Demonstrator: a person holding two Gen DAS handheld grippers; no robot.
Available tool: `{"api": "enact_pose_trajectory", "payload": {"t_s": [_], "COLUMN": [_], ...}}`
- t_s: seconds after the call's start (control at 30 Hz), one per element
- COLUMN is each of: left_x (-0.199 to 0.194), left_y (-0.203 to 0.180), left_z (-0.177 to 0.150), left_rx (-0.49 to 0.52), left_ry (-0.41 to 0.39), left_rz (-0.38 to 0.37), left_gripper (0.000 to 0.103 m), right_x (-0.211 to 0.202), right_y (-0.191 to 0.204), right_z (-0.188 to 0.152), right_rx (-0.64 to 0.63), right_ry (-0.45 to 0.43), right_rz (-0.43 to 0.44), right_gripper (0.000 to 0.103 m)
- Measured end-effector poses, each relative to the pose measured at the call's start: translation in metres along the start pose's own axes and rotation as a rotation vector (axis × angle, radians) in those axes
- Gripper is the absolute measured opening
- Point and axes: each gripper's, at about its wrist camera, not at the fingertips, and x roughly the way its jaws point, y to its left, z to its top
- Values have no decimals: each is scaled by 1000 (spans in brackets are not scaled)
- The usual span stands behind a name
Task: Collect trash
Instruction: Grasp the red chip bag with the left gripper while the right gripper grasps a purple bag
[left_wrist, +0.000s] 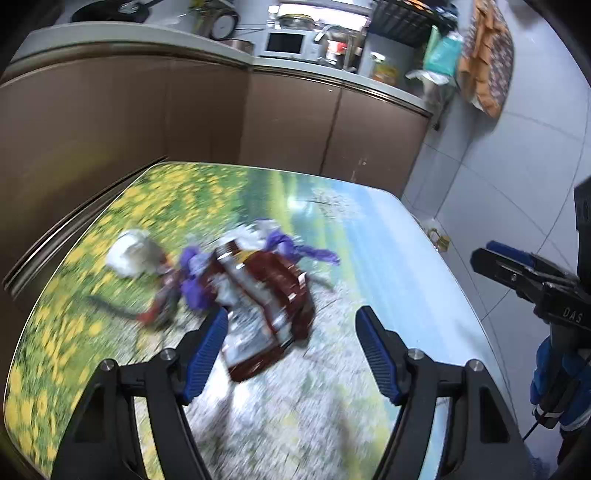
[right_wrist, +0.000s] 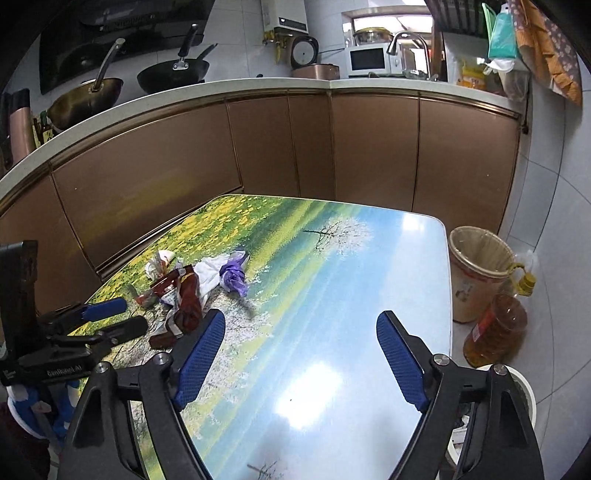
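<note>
left gripper (left_wrist: 290, 343) spread wide, gripping nothing, poised above table (left_wrist: 388, 266). dark red snack wrapper (left_wrist: 266, 314) between its fingers toward 12 o'clock, touching purple plastic (left_wrist: 195, 280); white wad (left_wrist: 133, 254) at 10 o'clock. right gripper (right_wrist: 301, 354) also agape, empty, over bare tabletop. waste bin (right_wrist: 476, 273) on floor at 2 o'clock of it.

A dark-red wrapper (left_wrist: 266, 314) and purple bag (left_wrist: 195, 280) lie on the flower-meadow-printed table (right_wrist: 332, 295) beside brown cabinets (right_wrist: 369, 147).
</note>
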Motion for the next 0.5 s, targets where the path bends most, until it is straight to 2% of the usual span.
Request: {"api": "enact_pose_trajectory", "payload": {"t_s": [0.07, 0.13, 0.2, 0.27, 0.33, 0.4, 0.5], "left_x": [15, 29, 43, 53, 57, 60, 63], "left_y": [-7, -9, -7, -3, -1, 2, 5], "left_z": [4, 4, 2, -2, -6, -8, -9], "left_rx": [26, 36, 27, 10, -2, -17, -34], "left_ry": [12, 34, 68, 93, 106, 122, 134], "left_rz": [6, 20, 28, 29, 26, 10, -12], "left_gripper": [69, 63, 51, 47, 43, 34, 31], "right_x": [6, 14, 23, 36, 51, 66, 96], "right_y": [-2, -3, -1, 4, 8, 13, 22], "right_z": [3, 6, 11, 18, 24, 29, 33], "right_rx": [-1, -4, -14, -24, -24, -27, -29], "right_ry": [5, 13, 24, 35, 50, 66, 102], "right_rz": [5, 18, 41, 75, 118, 140, 183], "right_gripper": [83, 83, 83, 83, 80, 71, 63]}}
